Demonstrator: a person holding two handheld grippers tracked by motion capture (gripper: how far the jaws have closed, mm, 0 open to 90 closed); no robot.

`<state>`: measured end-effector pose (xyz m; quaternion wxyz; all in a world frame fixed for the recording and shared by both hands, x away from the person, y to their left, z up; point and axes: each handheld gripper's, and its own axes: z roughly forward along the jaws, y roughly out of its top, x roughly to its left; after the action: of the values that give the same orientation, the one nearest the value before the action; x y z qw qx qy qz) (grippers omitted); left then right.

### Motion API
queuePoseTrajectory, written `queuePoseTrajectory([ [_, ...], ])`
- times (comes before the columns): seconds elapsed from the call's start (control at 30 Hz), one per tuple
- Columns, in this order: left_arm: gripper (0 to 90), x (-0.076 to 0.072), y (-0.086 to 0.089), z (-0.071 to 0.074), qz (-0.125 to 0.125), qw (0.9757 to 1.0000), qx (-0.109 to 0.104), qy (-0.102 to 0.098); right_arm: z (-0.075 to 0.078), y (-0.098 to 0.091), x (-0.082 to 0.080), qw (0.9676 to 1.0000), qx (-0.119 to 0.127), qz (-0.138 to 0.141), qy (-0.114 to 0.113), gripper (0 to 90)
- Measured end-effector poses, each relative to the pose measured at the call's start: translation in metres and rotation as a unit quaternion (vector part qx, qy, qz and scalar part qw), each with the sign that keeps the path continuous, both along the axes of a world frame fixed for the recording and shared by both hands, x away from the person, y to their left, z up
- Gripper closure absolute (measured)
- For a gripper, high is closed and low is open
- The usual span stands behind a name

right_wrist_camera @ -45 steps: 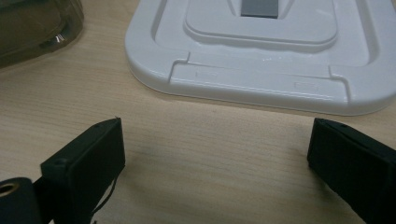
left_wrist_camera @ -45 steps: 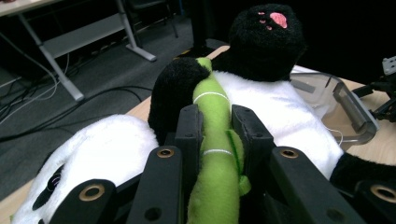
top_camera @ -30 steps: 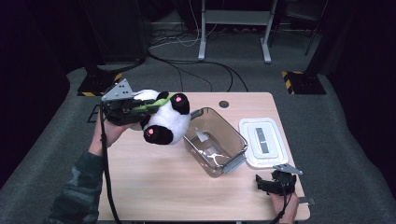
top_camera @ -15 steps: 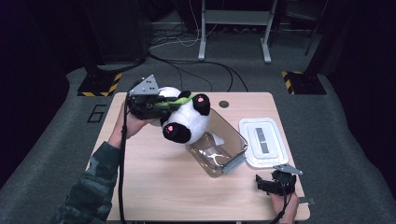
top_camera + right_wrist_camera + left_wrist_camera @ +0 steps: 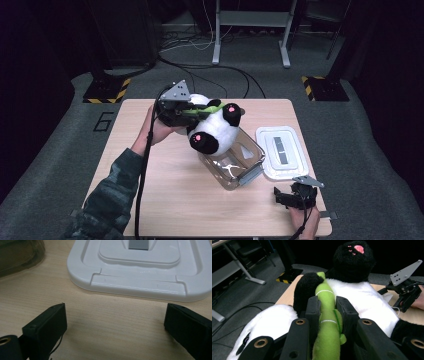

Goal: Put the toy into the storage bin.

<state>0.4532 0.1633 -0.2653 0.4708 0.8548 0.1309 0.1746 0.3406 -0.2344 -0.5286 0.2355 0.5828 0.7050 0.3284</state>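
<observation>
Green plush stalk [image 5: 327,322] clamped in left jaws carries the panda [image 5: 212,127]; right jaws stand wide before white lid [image 5: 140,270].

Left gripper [image 5: 187,111]: raised off the table on an extended forearm in a camouflage sleeve, jaws clamped narrowly, pointing toward the person's right. Right gripper [image 5: 292,196]: low at the near right table corner, jaws spread wide apart, hand just visible beneath it.

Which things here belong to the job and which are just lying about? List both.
In the job: panda plush, held by its green bamboo stalk in the left tool; clear container; white lid.

Lying about: floor cables; metal stand.
</observation>
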Motion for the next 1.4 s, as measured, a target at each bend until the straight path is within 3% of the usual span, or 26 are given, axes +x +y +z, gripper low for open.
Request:
queuePoseTrajectory([
  [0.17,73.2,0.003,-0.013,-0.003,-0.010,0.9999,0.005,0.003,0.000,0.000,0.000,1.0000,0.001,-0.001,0.000,4.0],
  [0.47,73.1,0.002,-0.035,-0.010,-0.005,0.9999,0.012,0.010,0.000,0.000,0.000,1.0000,0.002,-0.002,0.001,4.1],
  [0.7,72.9,0.004,-0.049,-0.016,-0.037,0.9990,0.026,0.003,0.000,0.000,0.000,1.0000,0.003,-0.002,0.000,4.2],
  [0.9,72.7,0.009,-0.060,-0.028,-0.050,0.9981,0.035,0.004,0.000,0.000,0.000,1.0000,0.004,-0.001,0.000,4.3],
  [1.07,72.5,0.014,-0.068,-0.045,-0.067,0.9959,0.058,0.017,0.000,0.000,0.000,1.0000,0.004,0.000,-0.001,4.3],
  [1.2,72.3,0.017,-0.070,-0.053,-0.072,0.9956,0.056,0.024,0.000,0.000,0.000,1.0000,0.003,-0.001,0.000,4.3],
  [1.4,71.8,0.018,-0.077,-0.062,-0.086,0.9936,0.069,0.026,0.000,0.001,-0.001,1.0000,0.001,0.001,0.000,4.3],
])
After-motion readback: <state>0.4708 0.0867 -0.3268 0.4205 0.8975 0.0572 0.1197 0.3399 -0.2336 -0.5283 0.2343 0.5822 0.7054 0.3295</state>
